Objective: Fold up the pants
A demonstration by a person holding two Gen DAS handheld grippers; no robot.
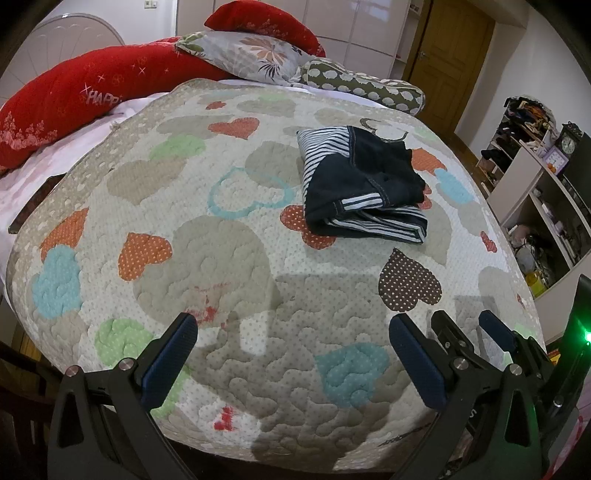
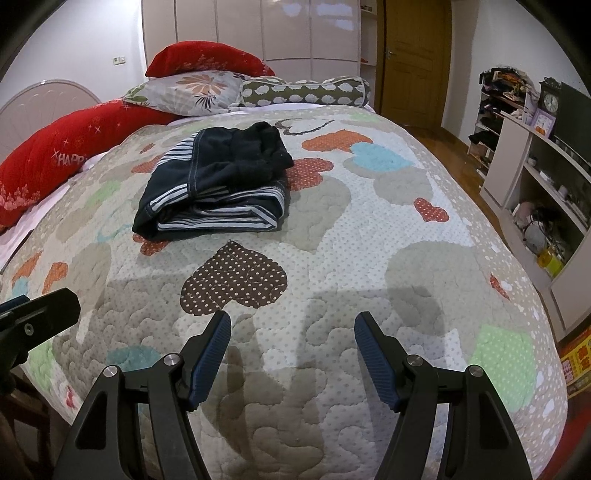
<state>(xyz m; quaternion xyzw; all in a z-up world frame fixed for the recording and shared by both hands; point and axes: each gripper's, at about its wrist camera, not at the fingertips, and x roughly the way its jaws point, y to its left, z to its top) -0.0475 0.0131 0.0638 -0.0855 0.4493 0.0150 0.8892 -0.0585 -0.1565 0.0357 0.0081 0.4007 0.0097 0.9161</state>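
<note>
A bed fills both views, covered by a quilted bedspread (image 1: 229, 258) stitched in wavy lines and printed with dotted hearts in grey, orange, blue, green and brown. Taking the bedspread as the landmark: at its far end lie a long red cushion (image 1: 74, 99), a flowered pillow (image 2: 192, 90) and a bolster with a pale shell pattern (image 2: 306, 90). Behind these stand glossy pale wardrobe doors (image 2: 288, 29) and a wooden door (image 2: 413, 55). To its right side runs a wooden floor with open shelves (image 2: 546, 192) full of small things, a clock (image 2: 550, 101) on top.

The pants (image 2: 218, 184) lie folded into a thick, roughly square bundle on the far middle of the bedspread, dark fabric with pale stitching and black-and-white striped layers showing at the folds.

The left tongs (image 1: 291, 354) and right tongs (image 2: 291, 354) hover over the near end of the bedspread, well apart from the pants. Both stand spread wide with nothing between their ribbed blue pads (image 2: 212, 358).
</note>
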